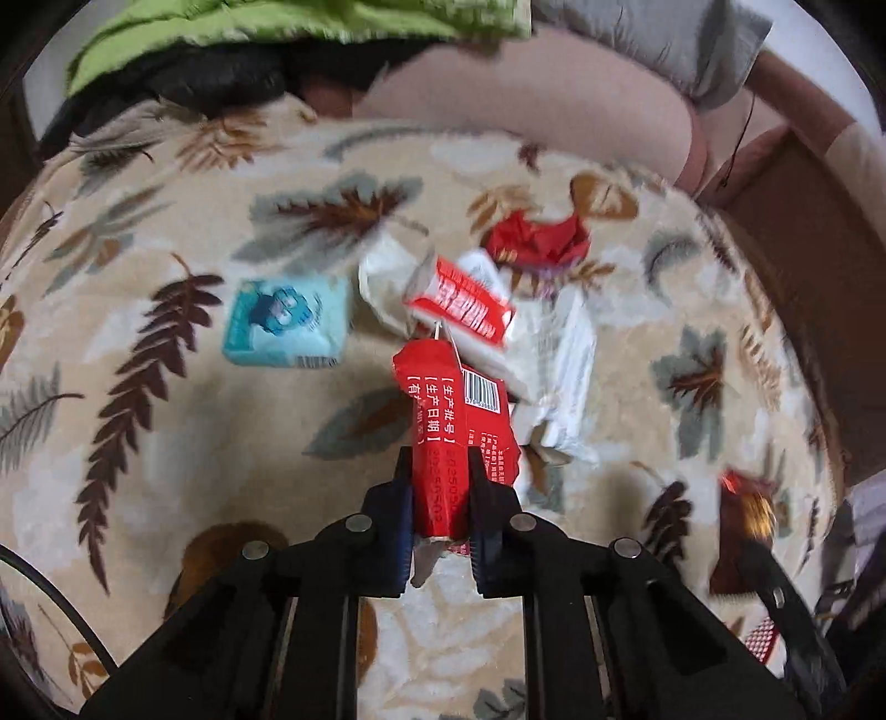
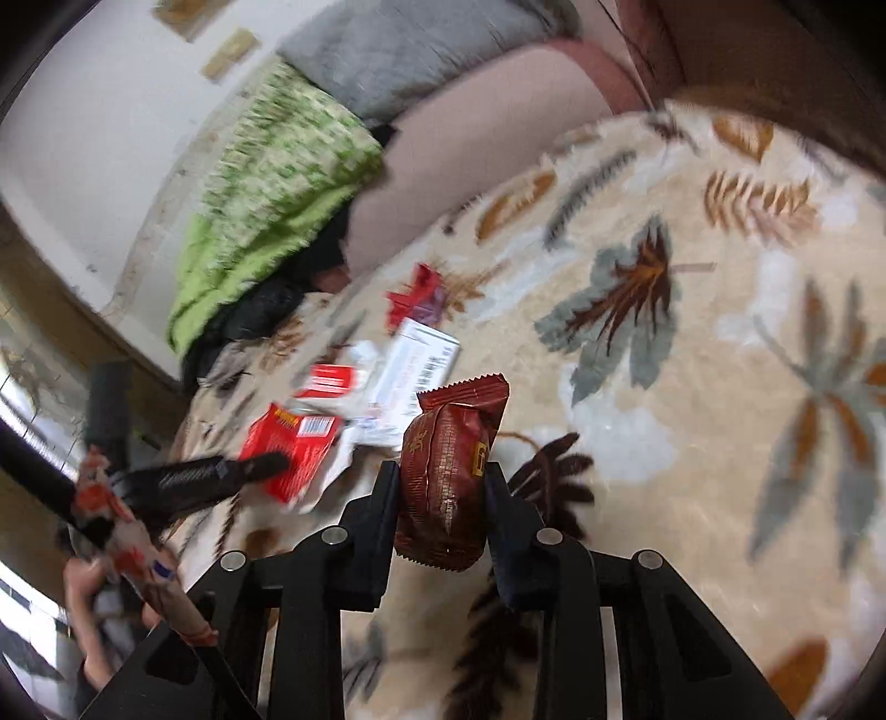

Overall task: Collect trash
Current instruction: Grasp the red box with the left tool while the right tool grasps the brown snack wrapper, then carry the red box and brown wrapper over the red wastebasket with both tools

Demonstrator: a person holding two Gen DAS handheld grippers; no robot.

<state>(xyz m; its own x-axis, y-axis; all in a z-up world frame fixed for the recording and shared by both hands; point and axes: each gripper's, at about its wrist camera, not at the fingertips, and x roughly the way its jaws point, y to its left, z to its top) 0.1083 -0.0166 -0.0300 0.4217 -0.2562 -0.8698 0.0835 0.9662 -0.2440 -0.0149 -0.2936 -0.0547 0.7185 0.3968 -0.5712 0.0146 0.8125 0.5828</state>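
Note:
My left gripper (image 1: pixel 440 471) is shut on a crushed red carton (image 1: pixel 451 410) with a barcode, held above the leaf-patterned rug (image 1: pixel 166 443). Behind it lie a red-and-white box (image 1: pixel 462 302), a crumpled white wrapper (image 1: pixel 382 288), white packaging (image 1: pixel 567 354), a crumpled red wrapper (image 1: pixel 537 241) and a teal tissue pack (image 1: pixel 285 324). My right gripper (image 2: pixel 443 471) is shut on a dark red snack wrapper (image 2: pixel 451 465). From the right wrist, the red carton (image 2: pixel 293 443) shows left, with a white barcoded box (image 2: pixel 415 371) behind it.
A pinkish sofa cushion (image 1: pixel 526 94), a green blanket (image 2: pixel 266 194), a grey pillow (image 2: pixel 398 50) and a black bag (image 2: pixel 266 310) border the rug's far edge. A hand (image 2: pixel 83 587) shows at the lower left of the right wrist view. Open rug (image 2: pixel 720 360) lies to the right.

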